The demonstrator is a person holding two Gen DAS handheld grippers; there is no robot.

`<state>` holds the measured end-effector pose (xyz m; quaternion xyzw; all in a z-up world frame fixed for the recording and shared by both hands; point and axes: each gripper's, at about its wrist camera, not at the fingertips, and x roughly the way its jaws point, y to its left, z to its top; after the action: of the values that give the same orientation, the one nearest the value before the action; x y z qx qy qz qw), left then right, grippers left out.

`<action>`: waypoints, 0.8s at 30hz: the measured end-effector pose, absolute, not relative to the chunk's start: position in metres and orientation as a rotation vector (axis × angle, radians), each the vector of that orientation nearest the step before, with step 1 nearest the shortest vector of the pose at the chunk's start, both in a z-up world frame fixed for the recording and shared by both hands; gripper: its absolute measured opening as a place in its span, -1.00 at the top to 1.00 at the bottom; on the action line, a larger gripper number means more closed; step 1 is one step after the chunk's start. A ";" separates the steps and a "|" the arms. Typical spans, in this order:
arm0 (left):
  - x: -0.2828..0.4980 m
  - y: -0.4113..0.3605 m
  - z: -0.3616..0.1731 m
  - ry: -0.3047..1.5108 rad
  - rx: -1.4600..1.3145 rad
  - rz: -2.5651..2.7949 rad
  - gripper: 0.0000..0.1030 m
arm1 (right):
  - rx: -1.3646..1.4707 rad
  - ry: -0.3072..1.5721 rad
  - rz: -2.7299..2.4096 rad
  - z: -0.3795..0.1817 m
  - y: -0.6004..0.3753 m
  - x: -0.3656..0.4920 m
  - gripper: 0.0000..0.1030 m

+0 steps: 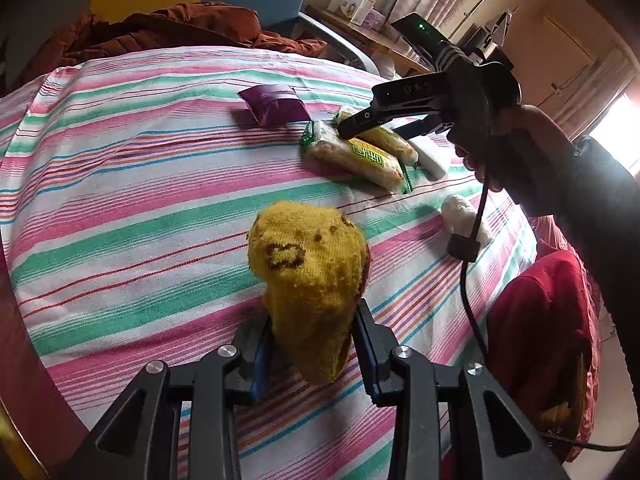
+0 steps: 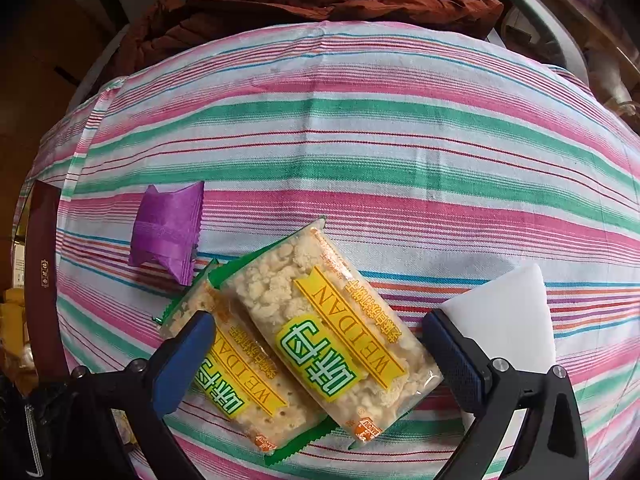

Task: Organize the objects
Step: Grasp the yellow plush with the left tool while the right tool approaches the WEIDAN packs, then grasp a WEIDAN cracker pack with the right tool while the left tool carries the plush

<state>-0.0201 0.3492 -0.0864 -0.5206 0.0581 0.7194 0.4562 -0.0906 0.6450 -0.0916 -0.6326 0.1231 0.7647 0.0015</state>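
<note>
Two snack packs stacked, straddled by wide-open right gripper; left gripper clamping yellow sock, parked clear.

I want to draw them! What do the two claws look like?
Both are black plastic with blue ribbed pads and silver bolts. The right claw has grey letters on its side, a green light on top, a black cable hanging down, and a dark sleeve behind it.

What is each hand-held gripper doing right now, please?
Left hand-held gripper: closed on the yellow sock, held above the striped cloth.
Right hand-held gripper: open, poised over the two snack packs, holding nothing.
</note>
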 end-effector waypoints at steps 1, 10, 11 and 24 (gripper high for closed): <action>-0.020 0.349 -0.086 0.144 -1.281 1.775 0.30 | -1.994 0.378 2.397 -0.091 0.645 -0.091 -1.00; -0.016 0.346 -0.084 0.171 -1.268 1.803 0.34 | -1.922 0.453 2.440 -0.073 0.625 -0.055 -0.03; -0.016 0.344 -0.083 0.168 -1.272 1.805 0.34 | -1.919 0.453 2.433 -0.075 0.622 -0.052 -0.03; 0.015 0.324 -0.065 0.176 -1.243 1.821 0.37 | -1.727 0.173 2.454 -0.086 0.578 -0.016 -0.15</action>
<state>0.0153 0.3245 -0.0645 -0.5023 0.0710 0.7360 0.4483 -0.0159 0.5778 -0.0862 -0.5732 0.0575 0.8145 0.0681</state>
